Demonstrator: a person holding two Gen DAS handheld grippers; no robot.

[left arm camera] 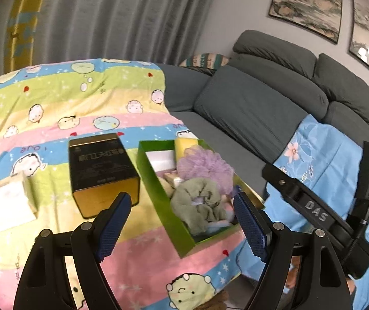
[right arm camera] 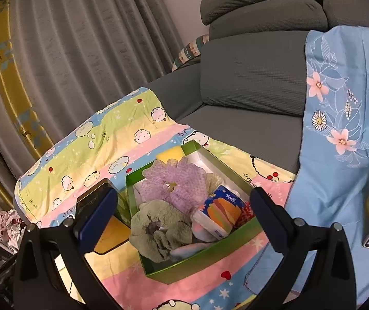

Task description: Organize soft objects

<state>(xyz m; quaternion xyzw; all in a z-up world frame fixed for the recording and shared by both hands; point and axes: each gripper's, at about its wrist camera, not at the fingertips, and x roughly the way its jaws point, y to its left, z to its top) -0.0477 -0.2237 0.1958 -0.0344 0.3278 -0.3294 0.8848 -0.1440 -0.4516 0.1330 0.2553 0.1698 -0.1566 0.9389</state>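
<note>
**rig_op:** Blue-padded left gripper (left arm camera: 182, 224) is right at the bottom of its own view, jaws standing wide with nothing between them. Same story on the right gripper (right arm camera: 184, 217): spread about as wide as it goes, empty. Both hang above and short of the green box (right arm camera: 200, 261), which sits on the cartoon-print blanket (left arm camera: 55, 98).

**softgoods_fan:** So where's the soft stuff?

**rig_op:** Pretty much all in the box. Green scrunchie (right arm camera: 158, 232) is at the near end, purple bath pouf (right arm camera: 179, 183) behind it, yellow sponge (right arm camera: 170, 155) at the far end, and a tissue pack (right arm camera: 223, 211) leaning against the right wall. My read is the sorting is nearly done.

**softgoods_fan:** What could bite you now?

**rig_op:** A few things, all guesses. That scrunchie is heaped high near the rim, so if I swing a jaw low across the box it could snag and drag it out. The box is light card on a soft, wrinkled blanket, so a bump on its wall might skid or tip it. The black-and-gold tin (left arm camera: 104, 173) sits just beside the box on the left, easy to clip with the left fingers. There's also a white tissue packet (left arm camera: 6, 201) further left that I may need to fetch, and I can't tell how firm it is.
</note>
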